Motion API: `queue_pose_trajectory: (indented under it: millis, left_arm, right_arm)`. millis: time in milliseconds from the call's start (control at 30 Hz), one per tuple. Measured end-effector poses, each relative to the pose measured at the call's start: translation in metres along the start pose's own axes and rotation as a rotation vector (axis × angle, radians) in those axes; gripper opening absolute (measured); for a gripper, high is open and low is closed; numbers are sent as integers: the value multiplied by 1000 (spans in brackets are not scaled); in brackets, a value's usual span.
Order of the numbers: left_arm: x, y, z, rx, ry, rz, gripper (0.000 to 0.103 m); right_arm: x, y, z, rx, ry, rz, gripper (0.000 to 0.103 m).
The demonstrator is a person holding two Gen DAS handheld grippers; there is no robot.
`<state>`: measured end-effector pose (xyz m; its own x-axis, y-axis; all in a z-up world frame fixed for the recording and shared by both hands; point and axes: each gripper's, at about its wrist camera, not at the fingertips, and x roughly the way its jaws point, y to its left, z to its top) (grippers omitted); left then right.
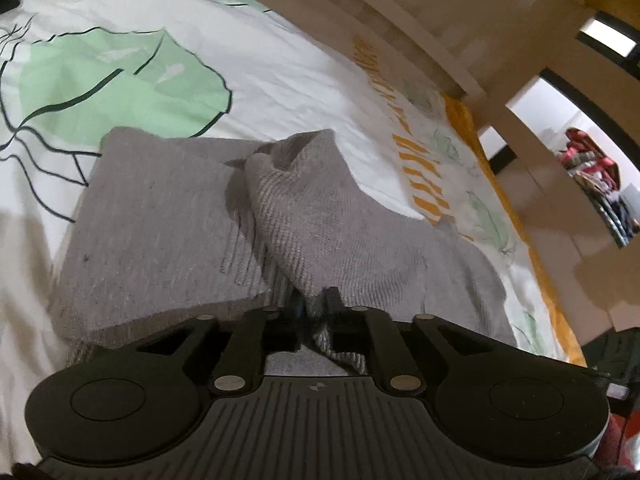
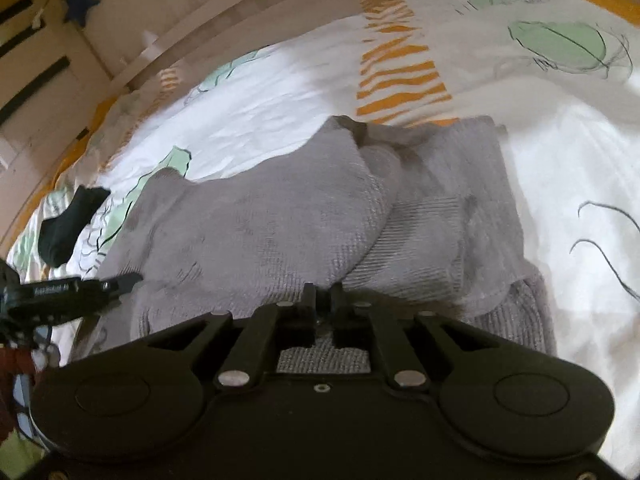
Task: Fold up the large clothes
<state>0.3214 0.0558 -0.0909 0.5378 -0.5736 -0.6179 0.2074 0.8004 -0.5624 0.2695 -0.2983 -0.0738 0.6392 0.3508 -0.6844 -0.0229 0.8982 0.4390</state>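
A: The left claw (image 1: 315,300) pinches a fold of the grey knit (image 1: 168,224), jaws narrow on the cloth. And the right?

B: The right claw (image 2: 323,294) grips the knit's near edge; its pads are hidden by fabric.

A: Where's the knit?

B: Half-folded on the bed (image 1: 280,72), white sheet bare around it. A dark sock (image 2: 66,226) lies apart, by the frame.

We're in a home bedroom: a bed (image 1: 280,64) under a white cover (image 2: 280,92) printed with green leaves and orange stripes, a pale wooden bed frame (image 1: 400,12) along its far edge, and a blue star (image 2: 82,4) hanging on the wall.
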Motion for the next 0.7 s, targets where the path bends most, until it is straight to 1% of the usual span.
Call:
queue_pose_trajectory:
  millis: [33,67,100,133,167,200,233,300,333,400,467,567,633,700]
  left_arm:
    - [-3,-1,-1,0,1,-10,25]
    - [-7,-2,-3,3,-5,-11,39]
    - [-14,-6,-6,19,-15,5,46]
    - [-19,-10,-8,39,-22,18,60]
    - [-25,-16,-10,71,-25,41,71]
    - [-30,-20,-13,98,-26,55,73]
    - [-37,-24,-17,121,-32,67,74]
    - [-53,-30,-26,145,-52,94,78]
    - [-60,-33,-30,150,-55,105,83]
    - [-75,-38,-40,159,-50,124,88]
    - [-91,-43,-50,175,-48,139,95]
    - [-117,-51,-67,207,-60,138,96]
    - [-132,-55,-77,221,-61,135,96]
    - [-148,-57,-89,231,-55,133,98]
  right_arm:
    - [-1,0,-1,5,-2,8,27]
    - [-2,-1,-3,11,-3,17,30]
    - [-4,-2,-6,15,-8,24,38]
    - [-6,-2,-7,14,-11,24,50]
    - [-9,-1,-8,9,-14,13,56]
    - [-11,1,-7,0,-19,7,66]
    - [-15,3,-8,-13,-26,3,71]
    - [-24,7,-11,-27,-37,-11,72]
    - [-30,8,-15,-21,-42,-13,75]
    - [-42,7,-22,12,-45,-5,82]
    - [-56,5,-33,41,-46,5,84]
    - [-80,2,-47,75,-48,-1,86]
    - [-98,-1,-57,104,-55,10,94]
    - [-116,-1,-68,121,-65,13,96]
